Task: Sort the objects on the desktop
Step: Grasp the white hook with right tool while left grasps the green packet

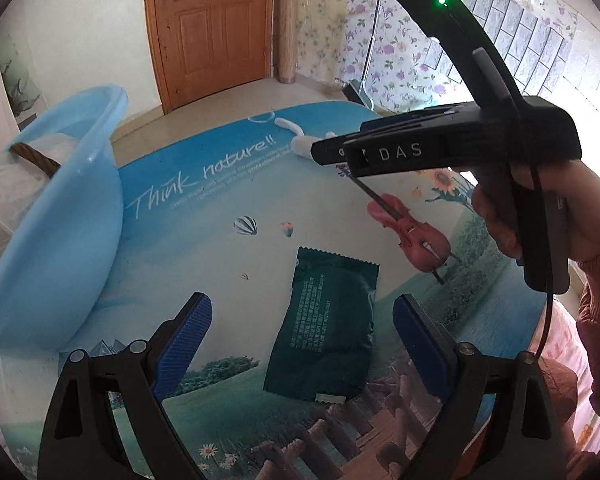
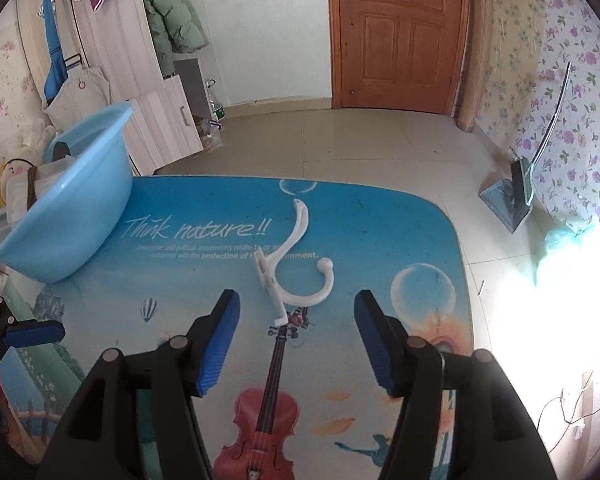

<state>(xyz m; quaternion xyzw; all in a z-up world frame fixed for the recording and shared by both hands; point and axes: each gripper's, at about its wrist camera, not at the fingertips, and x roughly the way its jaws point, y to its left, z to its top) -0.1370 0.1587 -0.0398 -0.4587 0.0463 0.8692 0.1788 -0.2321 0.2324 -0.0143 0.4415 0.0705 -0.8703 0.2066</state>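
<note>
Bench (image 2: 380, 232): low surface with a printed blue nature scene, lettering "Think nature!!" and a red violin motif. Dark green sachet (image 1: 326, 328): lies flat on the bench, serrated edge away from the camera, between and just beyond the spread fingers of the left tool (image 1: 302, 344); not touched by either pad. Left tool: jaws wide apart, holding nothing. White hook (image 2: 296, 264): double-pronged plastic hanger lying flat near the bench's middle, its base plate just ahead of the right tool (image 2: 298, 344). Right tool: jaws wide apart, empty, poised above the violin print; in the left wrist view its black body is seen held by a hand (image 1: 540, 220). Light blue basin (image 2: 66, 196): sits tilted at the bench's far left corner.
</note>
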